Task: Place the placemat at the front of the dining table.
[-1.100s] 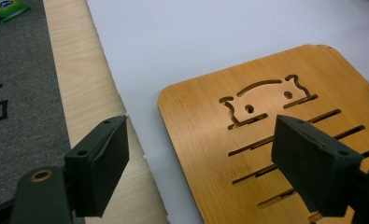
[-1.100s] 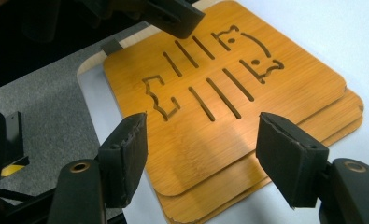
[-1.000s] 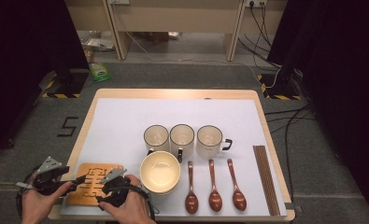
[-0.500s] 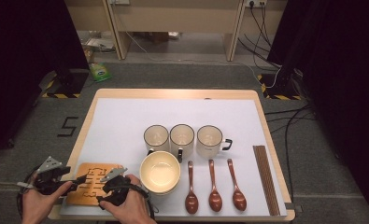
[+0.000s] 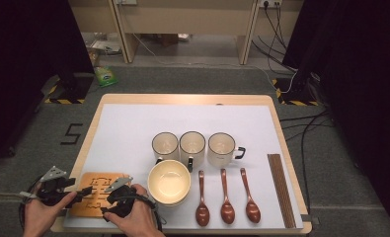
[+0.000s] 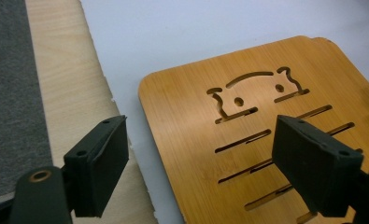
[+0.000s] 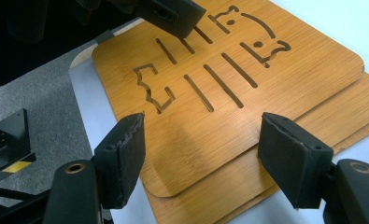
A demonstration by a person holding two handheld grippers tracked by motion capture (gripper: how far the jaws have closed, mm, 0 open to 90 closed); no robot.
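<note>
White sheeting covers the wooden surface (image 5: 281, 148), which stands on grey carpet in a dim room. At its near left corner lies a stack of bamboo trivets (image 5: 99, 193), thin boards cut through with slots and animal outlines; the right gripper view shows at least three of them, fanned slightly so that their lower edges step out. Just to their right sit a cream bowl (image 5: 169, 181), three mugs (image 5: 192, 146), three wooden spoons (image 5: 225, 197) and a bundle of chopsticks (image 5: 280, 190).

Both tools hover low over the stack with fingers spread wide and grasping nothing. The left gripper (image 6: 201, 154) straddles the top board's left edge, one finger (image 6: 100, 161) over the bare rim of the surface. The right gripper (image 7: 203, 149) faces the rounded near corner.

These boards look light, stiff and smooth, so a flat pinch would likely slip. The stepped overhang at the corner seems the best purchase: one finger under the top board's edge, one above. Lifting slowly should keep the lower boards from dragging along.
</note>
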